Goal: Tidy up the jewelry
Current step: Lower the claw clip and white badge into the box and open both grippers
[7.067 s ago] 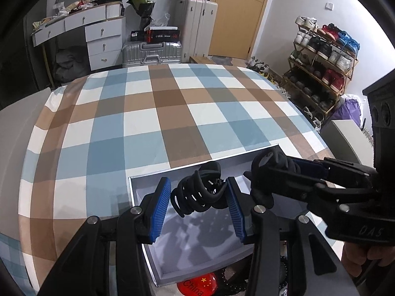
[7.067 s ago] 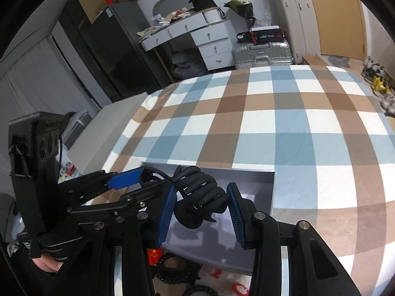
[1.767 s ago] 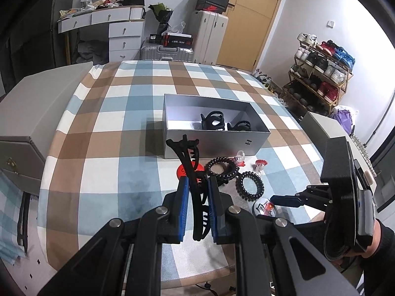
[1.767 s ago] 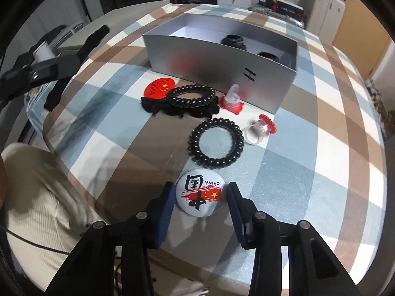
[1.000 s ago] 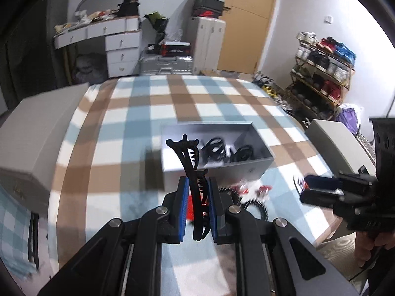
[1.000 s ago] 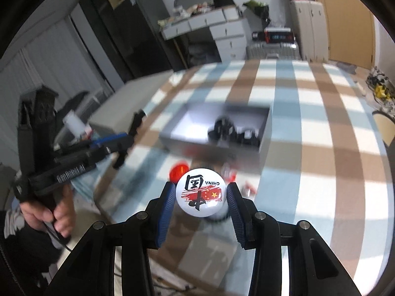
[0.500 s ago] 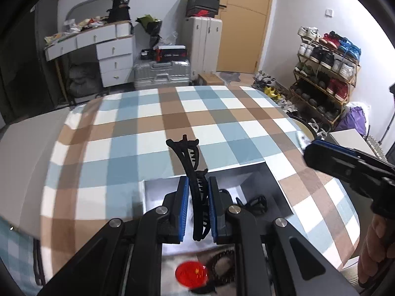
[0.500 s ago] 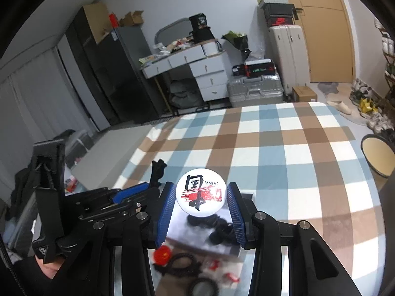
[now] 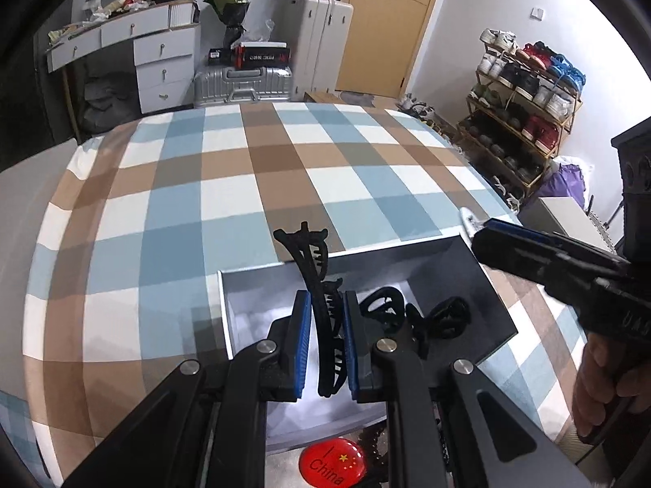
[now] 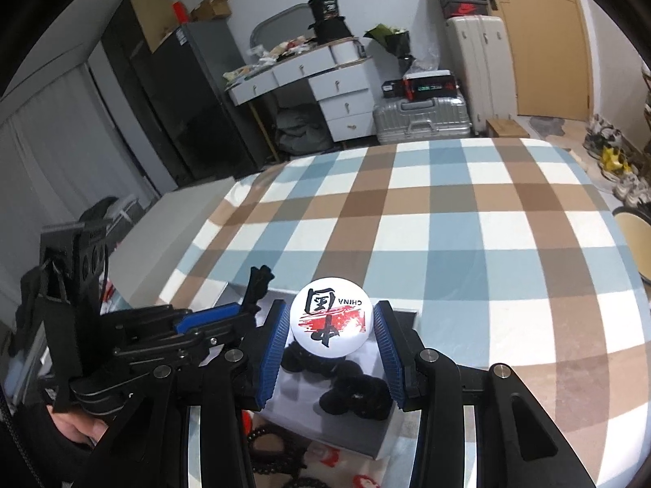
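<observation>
Box (image 9: 228, 317) rim lies under both grippers. Left gripper (image 9: 325, 343) clenches a black hair claw (image 9: 313, 268); right gripper (image 10: 331, 351) grasps a white badge (image 10: 330, 322).

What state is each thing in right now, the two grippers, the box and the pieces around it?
left gripper: jaws shut on the long black hair clip, above the box.
right gripper: jaws shut on the white China badge.
grey box: open, two black claw clips inside.
red badge: lying on the table outside the box.
</observation>
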`<move>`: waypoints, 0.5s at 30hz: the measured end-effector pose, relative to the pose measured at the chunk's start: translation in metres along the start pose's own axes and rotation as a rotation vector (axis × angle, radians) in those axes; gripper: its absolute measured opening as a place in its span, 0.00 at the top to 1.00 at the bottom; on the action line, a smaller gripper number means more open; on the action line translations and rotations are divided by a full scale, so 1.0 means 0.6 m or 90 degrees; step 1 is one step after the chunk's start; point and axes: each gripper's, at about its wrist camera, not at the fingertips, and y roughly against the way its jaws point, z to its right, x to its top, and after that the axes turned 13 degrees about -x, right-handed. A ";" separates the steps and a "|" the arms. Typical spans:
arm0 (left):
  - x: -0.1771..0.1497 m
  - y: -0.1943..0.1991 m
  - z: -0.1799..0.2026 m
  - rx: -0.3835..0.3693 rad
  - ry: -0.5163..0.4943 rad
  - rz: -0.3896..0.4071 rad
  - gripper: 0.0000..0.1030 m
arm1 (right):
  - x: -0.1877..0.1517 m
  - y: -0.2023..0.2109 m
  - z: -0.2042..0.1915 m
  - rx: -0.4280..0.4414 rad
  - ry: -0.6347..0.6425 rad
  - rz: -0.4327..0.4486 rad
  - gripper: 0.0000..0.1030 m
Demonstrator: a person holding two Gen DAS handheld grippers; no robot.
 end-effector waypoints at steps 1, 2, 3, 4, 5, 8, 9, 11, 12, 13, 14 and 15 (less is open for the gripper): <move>0.000 -0.001 0.002 -0.002 0.001 -0.002 0.90 | -0.002 -0.001 -0.003 -0.001 0.004 0.000 0.59; 0.000 -0.002 0.004 -0.002 0.001 -0.005 0.90 | -0.004 -0.004 -0.006 -0.002 0.008 -0.001 0.59; 0.001 -0.005 0.004 -0.002 0.000 -0.008 0.90 | -0.005 -0.006 -0.008 -0.004 0.010 -0.003 0.59; 0.001 -0.006 0.006 -0.001 0.000 -0.009 0.90 | -0.007 -0.008 -0.009 -0.005 0.010 -0.006 0.59; 0.002 -0.009 0.001 -0.002 0.001 -0.010 0.90 | -0.008 -0.009 -0.009 -0.005 0.008 -0.009 0.59; 0.000 -0.007 -0.005 -0.009 0.013 -0.009 0.90 | -0.009 -0.010 -0.009 -0.009 0.001 -0.012 0.59; 0.000 -0.007 -0.008 -0.014 0.016 -0.010 0.90 | -0.009 -0.009 -0.010 -0.009 0.001 -0.009 0.59; -0.002 -0.005 -0.008 -0.019 0.019 -0.009 0.90 | -0.009 -0.008 -0.013 -0.013 0.006 -0.004 0.59; -0.003 -0.005 -0.006 -0.019 0.016 -0.010 0.90 | -0.011 -0.009 -0.016 -0.014 0.010 -0.006 0.59; -0.005 -0.006 -0.004 -0.019 0.011 -0.012 0.90 | -0.013 -0.011 -0.018 -0.014 0.014 -0.010 0.59; -0.006 -0.006 -0.001 -0.018 0.008 -0.010 0.90 | -0.015 -0.014 -0.020 -0.017 0.018 -0.013 0.59; -0.006 -0.006 0.000 -0.020 0.006 -0.009 0.90 | -0.016 -0.015 -0.022 -0.021 0.021 -0.015 0.59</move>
